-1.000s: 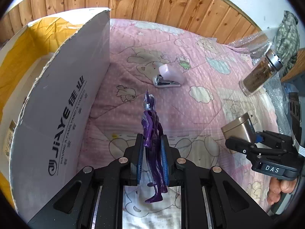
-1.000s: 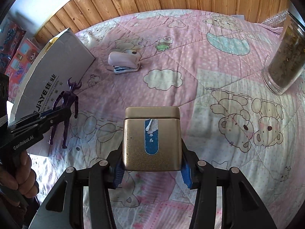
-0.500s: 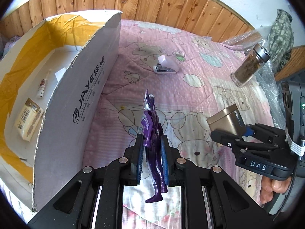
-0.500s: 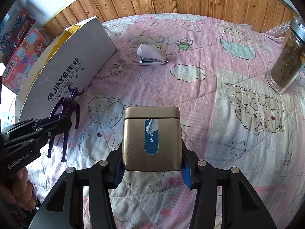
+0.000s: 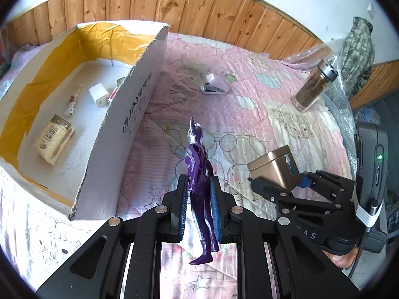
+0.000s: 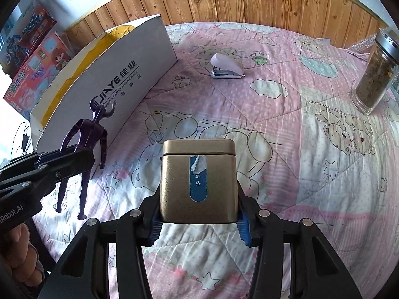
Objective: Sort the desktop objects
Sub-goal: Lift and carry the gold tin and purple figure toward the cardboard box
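Note:
My left gripper [image 5: 198,186] is shut on a purple toy figure [image 5: 198,164], held upright by its waist above the quilt; the right wrist view shows the same figure [image 6: 86,137] at the left. My right gripper [image 6: 198,214] is shut on a gold tin [image 6: 198,177] with a blue label, also seen in the left wrist view as the gold tin [image 5: 274,167] at the right. An open cardboard box [image 5: 129,114] with yellow lining stands left of both grippers. On the pink quilt farther off lie a white stapler [image 6: 225,66] and a glass jar [image 6: 374,74].
Inside the box lie a white charger [image 5: 99,97], a small cream packet [image 5: 53,139] and a small bottle [image 5: 71,104]. Bubble wrap [image 5: 341,99] sits beyond the jar. Wooden panelling [image 6: 224,0] backs the bed. Toy boxes [image 6: 32,57] stand at the far left.
Both grippers have pulled back and to the left with their loads; the box interior has come into the left wrist view, and the stapler and jar look farther away.

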